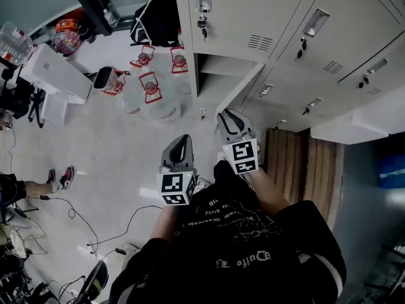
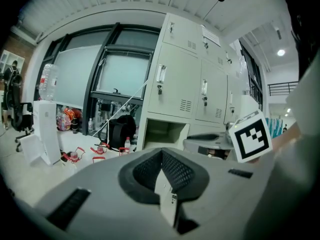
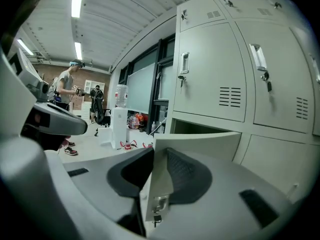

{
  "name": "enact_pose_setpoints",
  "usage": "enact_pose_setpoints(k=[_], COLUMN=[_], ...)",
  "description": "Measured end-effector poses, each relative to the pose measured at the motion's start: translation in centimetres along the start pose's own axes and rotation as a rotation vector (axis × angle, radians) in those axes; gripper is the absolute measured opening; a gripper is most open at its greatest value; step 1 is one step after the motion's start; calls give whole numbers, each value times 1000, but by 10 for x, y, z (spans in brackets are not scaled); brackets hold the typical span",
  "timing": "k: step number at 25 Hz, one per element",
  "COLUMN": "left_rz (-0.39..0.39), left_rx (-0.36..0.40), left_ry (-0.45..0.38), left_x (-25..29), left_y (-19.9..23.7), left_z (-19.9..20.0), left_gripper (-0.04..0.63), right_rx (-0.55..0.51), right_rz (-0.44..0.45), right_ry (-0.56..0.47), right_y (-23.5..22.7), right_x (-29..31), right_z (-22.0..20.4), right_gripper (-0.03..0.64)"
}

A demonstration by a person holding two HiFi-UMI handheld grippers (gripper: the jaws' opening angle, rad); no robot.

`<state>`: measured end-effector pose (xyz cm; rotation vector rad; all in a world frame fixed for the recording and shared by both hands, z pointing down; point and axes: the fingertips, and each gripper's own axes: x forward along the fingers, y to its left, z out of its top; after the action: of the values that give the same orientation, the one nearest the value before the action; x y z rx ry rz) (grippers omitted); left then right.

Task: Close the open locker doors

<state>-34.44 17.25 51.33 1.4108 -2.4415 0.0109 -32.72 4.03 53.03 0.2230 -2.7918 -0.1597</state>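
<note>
A bank of pale grey lockers (image 1: 278,24) fills the upper right of the head view. One compartment (image 1: 218,68) stands open, and its door (image 1: 239,92) swings out toward me. My right gripper (image 1: 226,118) is at that door's free edge. In the right gripper view the door's edge and its lock (image 3: 157,206) run down between the parted jaws (image 3: 157,169); pad contact is unclear. My left gripper (image 1: 182,141) hangs lower and to the left, clear of the lockers. A pale door panel with a small lock (image 2: 172,199) shows in its gap (image 2: 162,171).
Large water bottles with red handles (image 1: 152,87) stand on the floor left of the lockers, with a black bag (image 1: 158,18) behind them. A white box (image 1: 54,75), floor cables (image 1: 114,223) and a person's shoes (image 1: 60,177) lie left. A wooden bench (image 1: 304,163) is on the right.
</note>
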Motion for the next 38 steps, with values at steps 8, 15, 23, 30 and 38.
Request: enact_pose_setpoints(k=[8,15,23,30,38], left_rz=[17,60,116,149,198], left_rx=[-21,-40,-65,-82,-94], left_ry=[0,-4,-7,4,11], left_x=[11,24,42,62,77], left_y=[7,30,62,78,90], left_z=[1,10,18,22,26], left_gripper=[8,8,8,8,8], right_rx=[-41,-49,-78,-80,-100], right_rz=[15,5,21,43,55], right_ry=[-2,-6,2,28,46], right_y=[6,8,-2,-12,-29], right_x=[48,86,125,155,182], right_z=[16,25,37,37,36], right_gripper=[80,15,14,14,14])
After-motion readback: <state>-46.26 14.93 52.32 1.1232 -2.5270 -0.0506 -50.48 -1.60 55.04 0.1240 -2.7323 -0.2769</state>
